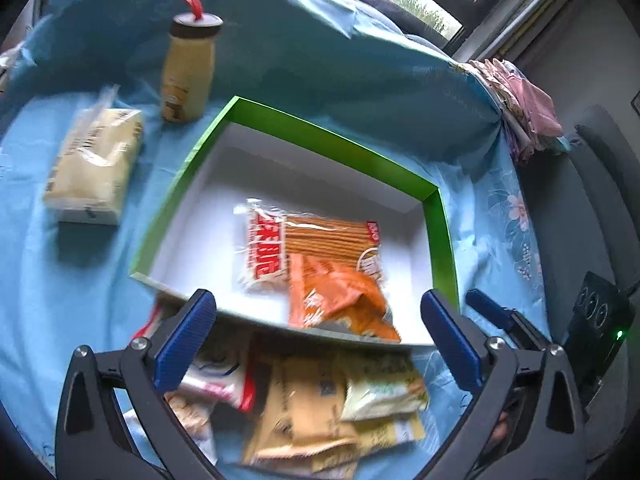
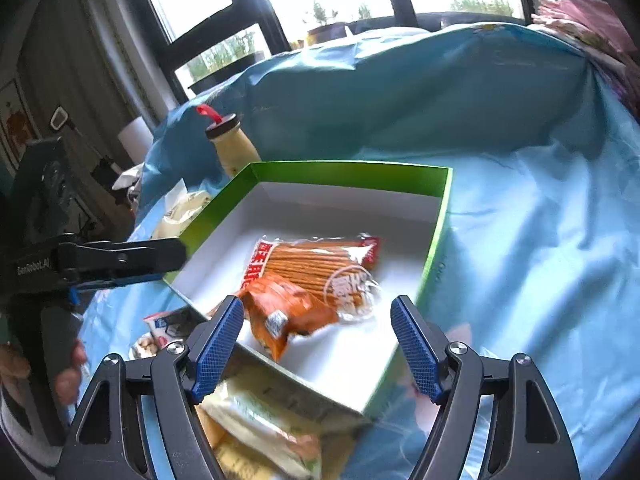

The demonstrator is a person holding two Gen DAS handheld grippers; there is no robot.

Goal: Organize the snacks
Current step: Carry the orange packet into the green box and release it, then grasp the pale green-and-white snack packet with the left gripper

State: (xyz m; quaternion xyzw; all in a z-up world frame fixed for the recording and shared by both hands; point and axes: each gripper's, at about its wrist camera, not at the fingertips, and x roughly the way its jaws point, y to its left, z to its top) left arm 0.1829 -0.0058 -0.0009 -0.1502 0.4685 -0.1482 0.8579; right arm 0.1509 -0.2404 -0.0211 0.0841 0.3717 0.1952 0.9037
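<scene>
A green box (image 1: 320, 128) with a white inside lies on a blue cloth. In it are a clear pack of biscuit sticks (image 1: 320, 240) and an orange packet (image 1: 336, 300) partly on top of it. My left gripper (image 1: 318, 300) hangs open over the box's near wall with nothing between its pads. My right gripper (image 2: 317, 306) is open too, just above the box (image 2: 348, 170). The orange packet (image 2: 288, 308) lies loose beyond its fingers, on the stick pack (image 2: 320, 264). Loose snack packets (image 1: 320, 400) are heaped outside the near wall.
A pale yellow bottle (image 1: 188, 76) with a red loop stands behind the box. A cream packet (image 1: 96, 160) lies to its left. Folded pink cloth (image 1: 528, 108) and a black device (image 1: 596, 320) are at the right. Windows are behind. A person's hand (image 2: 68, 376) shows at the left.
</scene>
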